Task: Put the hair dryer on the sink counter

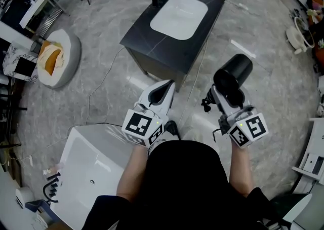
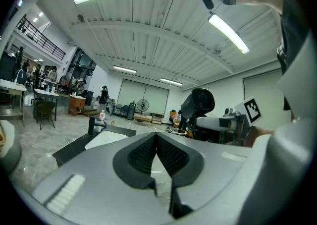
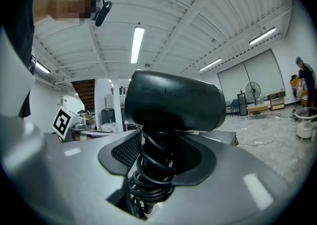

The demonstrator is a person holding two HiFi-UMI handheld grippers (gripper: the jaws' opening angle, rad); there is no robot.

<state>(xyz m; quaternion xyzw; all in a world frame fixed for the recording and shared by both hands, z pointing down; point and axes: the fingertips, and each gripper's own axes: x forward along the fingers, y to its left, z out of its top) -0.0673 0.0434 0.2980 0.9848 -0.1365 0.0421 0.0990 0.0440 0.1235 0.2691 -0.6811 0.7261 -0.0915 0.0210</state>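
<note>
Hair dryer [image 3: 173, 102] is clamped at its cord-wrapped handle by right gripper [image 3: 148, 167] | left gripper [image 2: 156, 137] is held closed, empty | sink counter [image 1: 136, 34] is seen well apart, ahead.

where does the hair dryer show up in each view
Head view: hair dryer right of centre, below the counter.
Left gripper view: right of centre, dark barrel against the far wall.
Right gripper view: fills the centre, handle and coiled cord in the right gripper claw.
Shared landmark: the dark sink counter, top centre in the head view, left of centre in the left gripper view, probably the dark edge beside the dryer in the right gripper view.
</note>
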